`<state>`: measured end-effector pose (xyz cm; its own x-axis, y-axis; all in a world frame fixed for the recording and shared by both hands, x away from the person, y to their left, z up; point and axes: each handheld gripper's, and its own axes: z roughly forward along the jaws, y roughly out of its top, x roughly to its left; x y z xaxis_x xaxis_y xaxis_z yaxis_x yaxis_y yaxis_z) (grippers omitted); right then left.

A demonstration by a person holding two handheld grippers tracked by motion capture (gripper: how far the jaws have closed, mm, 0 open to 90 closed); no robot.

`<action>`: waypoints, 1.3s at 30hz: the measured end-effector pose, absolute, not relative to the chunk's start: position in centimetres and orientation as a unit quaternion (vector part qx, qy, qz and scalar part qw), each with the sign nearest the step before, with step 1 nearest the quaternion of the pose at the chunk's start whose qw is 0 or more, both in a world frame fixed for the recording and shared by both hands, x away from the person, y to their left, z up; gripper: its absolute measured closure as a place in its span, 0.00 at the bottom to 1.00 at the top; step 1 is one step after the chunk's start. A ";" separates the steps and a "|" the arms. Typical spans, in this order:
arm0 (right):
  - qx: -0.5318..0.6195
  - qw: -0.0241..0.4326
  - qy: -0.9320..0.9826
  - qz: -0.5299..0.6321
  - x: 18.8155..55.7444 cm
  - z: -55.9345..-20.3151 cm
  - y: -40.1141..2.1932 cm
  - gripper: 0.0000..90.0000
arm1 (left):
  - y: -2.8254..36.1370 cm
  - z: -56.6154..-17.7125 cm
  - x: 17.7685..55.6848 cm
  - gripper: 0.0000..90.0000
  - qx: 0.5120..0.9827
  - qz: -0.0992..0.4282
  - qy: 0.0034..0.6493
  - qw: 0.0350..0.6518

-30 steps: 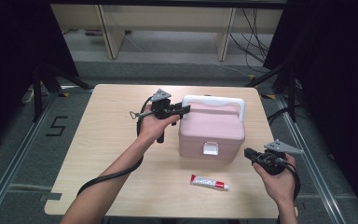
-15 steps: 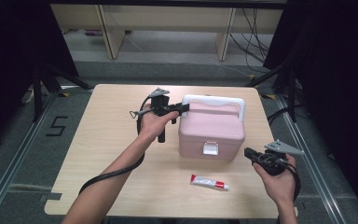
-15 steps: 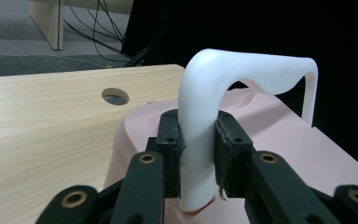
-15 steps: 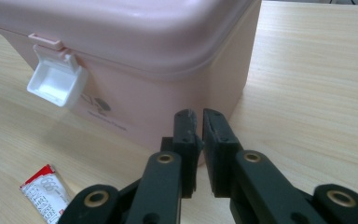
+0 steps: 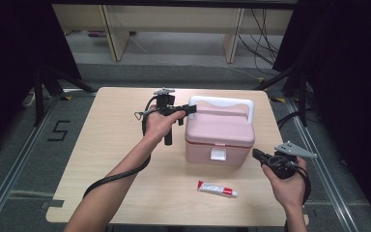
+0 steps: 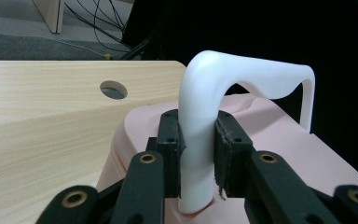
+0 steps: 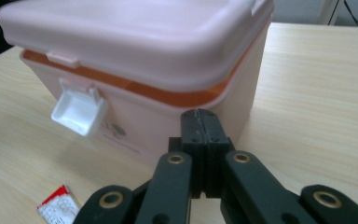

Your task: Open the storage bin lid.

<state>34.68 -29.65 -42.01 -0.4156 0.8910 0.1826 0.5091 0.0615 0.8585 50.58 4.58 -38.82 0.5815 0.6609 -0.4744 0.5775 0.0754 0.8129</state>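
Note:
A pink lidded box (image 5: pixel 217 135) with a white carry handle (image 5: pixel 222 101) stands right of the table's middle. My left gripper (image 5: pixel 191 110) reaches in from the left. Its jaws have just been closing and now press on the handle's left upright (image 6: pixel 197 140), which rises between the pads (image 6: pixel 170 140). My right gripper (image 5: pixel 257 154) hovers low by the box's front right corner (image 7: pixel 242 116). Its jaws have just been closing and now meet (image 7: pixel 199 116) with nothing between them. The white front latch (image 7: pixel 77 109) sticks out from the box.
A small red and white tube (image 5: pixel 217 189) lies on the wooden table (image 5: pixel 101 145) in front of the box, also at the lower left of the right gripper view (image 7: pixel 56 203). A round cable hole (image 6: pixel 113 89) sits in the tabletop beyond the box.
The left gripper has shifted slightly at the handle's left end. The box, the tube and the right hand stay where they were.

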 end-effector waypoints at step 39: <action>0.479 0.258 0.687 0.482 35.7 -41.4 -28.4 1.00 | 10.2 -38.7 41.8 0.96 0.727 0.130 0.325 0.591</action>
<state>35.67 -28.43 -41.42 -0.4077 0.9068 0.1069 0.4098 0.0771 0.9089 41.81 10.19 -38.70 0.7555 0.6253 -0.1958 0.3189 -0.0898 0.9435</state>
